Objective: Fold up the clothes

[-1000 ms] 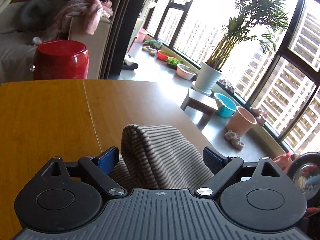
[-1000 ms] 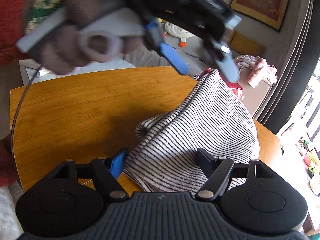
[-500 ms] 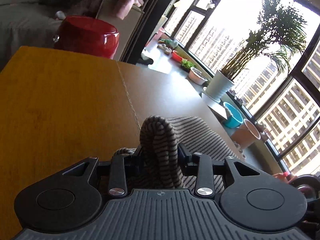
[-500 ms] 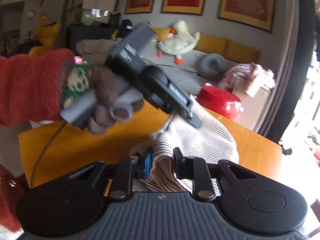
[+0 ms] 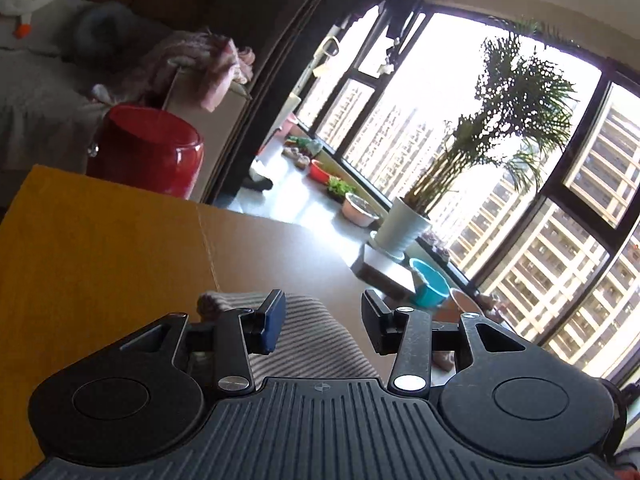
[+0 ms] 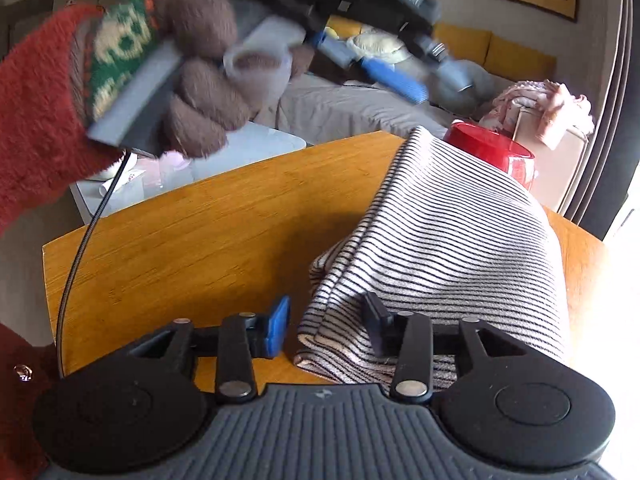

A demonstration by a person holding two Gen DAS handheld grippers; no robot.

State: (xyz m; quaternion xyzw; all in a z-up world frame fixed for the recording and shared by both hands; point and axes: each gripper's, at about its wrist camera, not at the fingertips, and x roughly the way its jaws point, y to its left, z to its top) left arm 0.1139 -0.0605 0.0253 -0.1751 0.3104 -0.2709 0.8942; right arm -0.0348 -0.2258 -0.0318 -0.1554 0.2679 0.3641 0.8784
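left wrist view: the left gripper has its jaws spread, empty, above a striped top on the table. right wrist view: the right gripper is spread beside the top's doubled edge; soft, light knit, best pinched at that edge.

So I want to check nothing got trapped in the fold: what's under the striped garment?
The striped garment lies folded on the wooden table, which shows bare around it. Between its layers and beneath it nothing can be seen; the cloth covers that. Both grippers are open.
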